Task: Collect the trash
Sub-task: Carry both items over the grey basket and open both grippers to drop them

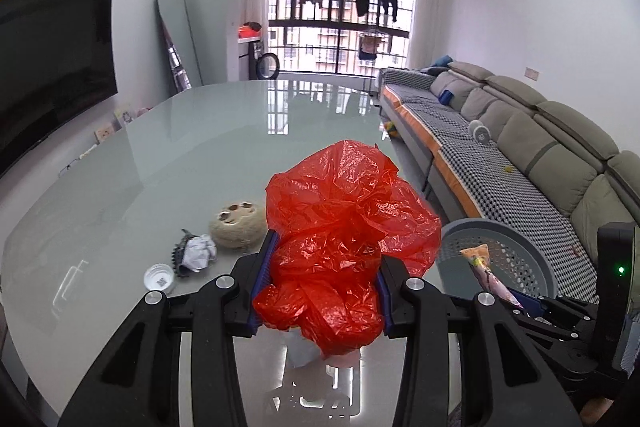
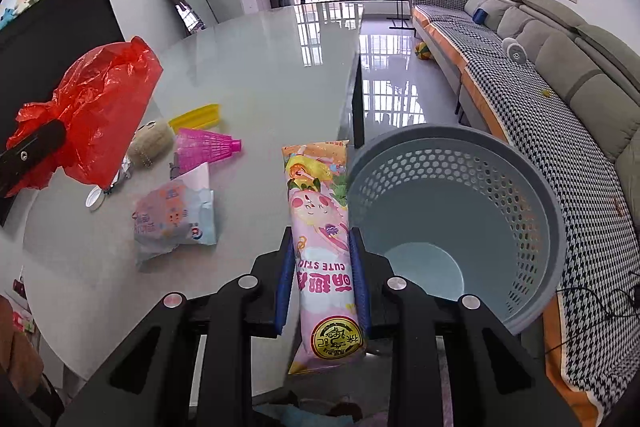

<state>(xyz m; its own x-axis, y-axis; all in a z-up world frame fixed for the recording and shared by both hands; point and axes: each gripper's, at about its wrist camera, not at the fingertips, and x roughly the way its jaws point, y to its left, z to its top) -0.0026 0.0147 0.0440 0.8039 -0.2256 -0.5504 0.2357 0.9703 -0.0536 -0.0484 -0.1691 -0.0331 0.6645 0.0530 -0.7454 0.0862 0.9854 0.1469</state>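
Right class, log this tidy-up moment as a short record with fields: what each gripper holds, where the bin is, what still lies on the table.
left gripper: shut on red plastic bag, lifted above the table
right gripper: shut on pink snack wrapper, next to the bin's rim
bin: grey perforated basket, beside the table edge, nothing visible inside
table: glossy pale top
left on table: blue-white packet, pink shuttlecock, yellow piece, beige fuzzy object, crumpled tissue, round lid
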